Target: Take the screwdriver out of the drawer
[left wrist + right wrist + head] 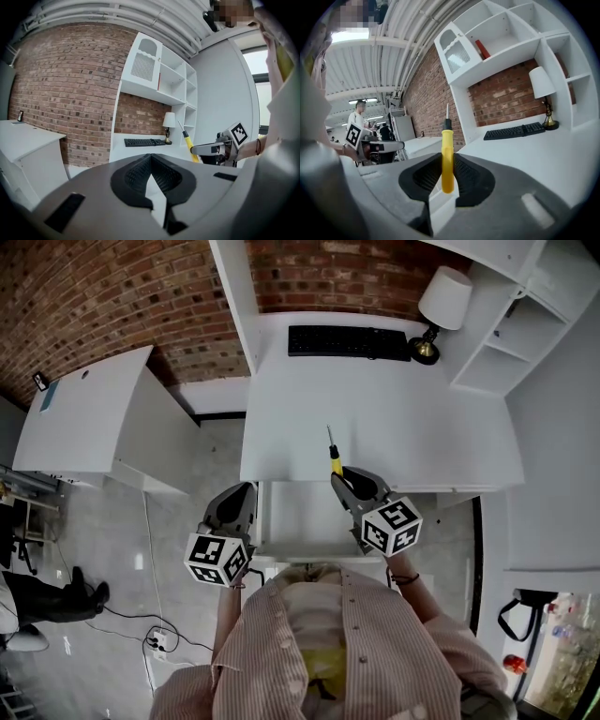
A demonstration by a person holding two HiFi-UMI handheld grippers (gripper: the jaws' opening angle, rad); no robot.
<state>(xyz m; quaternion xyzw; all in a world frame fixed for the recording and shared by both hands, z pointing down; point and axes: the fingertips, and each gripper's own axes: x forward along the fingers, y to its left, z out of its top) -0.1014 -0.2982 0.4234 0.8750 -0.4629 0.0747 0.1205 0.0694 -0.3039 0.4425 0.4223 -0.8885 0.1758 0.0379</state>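
A screwdriver with a yellow handle and a thin metal shaft stands upright between the pads of my right gripper, which is shut on the handle. In the right gripper view the handle fills the gap between the black pads and the shaft points up. My left gripper hovers to the left at about the same height, its jaws together and holding nothing. From the left gripper view the screwdriver and the right gripper show at the right. Below and between both grippers the white drawer stands pulled out from under the desk.
The white desk carries a black keyboard and a lamp at its back by the brick wall. White shelves rise at the right. A second white desk stands to the left, and cables lie on the floor.
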